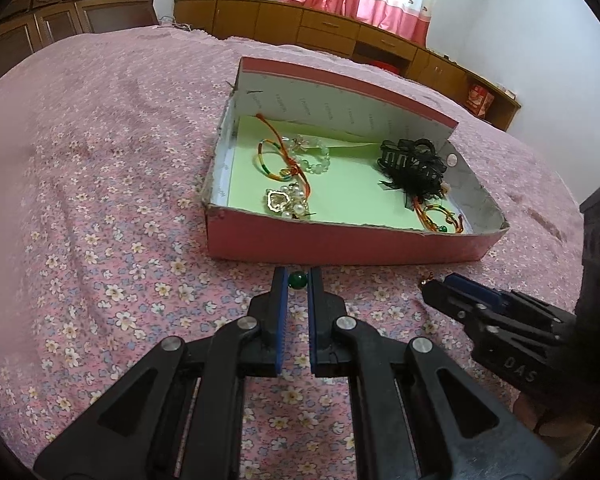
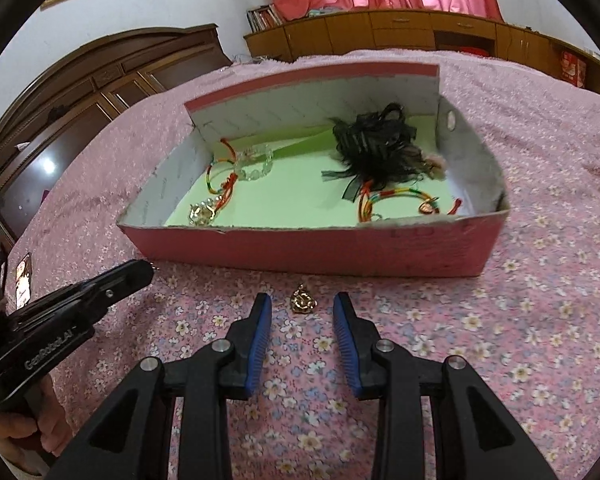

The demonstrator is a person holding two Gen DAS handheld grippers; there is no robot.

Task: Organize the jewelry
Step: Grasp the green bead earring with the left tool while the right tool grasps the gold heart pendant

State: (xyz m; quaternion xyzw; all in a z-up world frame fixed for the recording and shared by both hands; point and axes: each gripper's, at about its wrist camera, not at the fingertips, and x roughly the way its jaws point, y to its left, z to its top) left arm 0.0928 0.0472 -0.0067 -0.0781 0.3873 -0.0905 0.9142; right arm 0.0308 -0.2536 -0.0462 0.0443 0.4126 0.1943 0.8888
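1. Here the red box (image 1: 340,240) sits on the flowered pink bedspread (image 1: 100,200), its lid standing up at the far side and its floor lined in pale green.
2. Inside, at the left, lie a striped cord bracelet (image 1: 270,160), a clear bead bracelet (image 1: 318,156) and a gold and pearl piece (image 1: 286,202); at the right, a black lace hair clip (image 1: 414,168) lies above another cord bracelet (image 1: 440,218).
3. A small gold pendant (image 2: 303,300) lies on the bedspread just in front of the box, outside it.
4. The right gripper (image 2: 302,312) hangs over that pendant, its blue pads partly apart on either side, not touching it.
5. The left gripper (image 1: 298,280) is closed on a green bead (image 1: 298,280) pinched at its tips, near the box's front wall.
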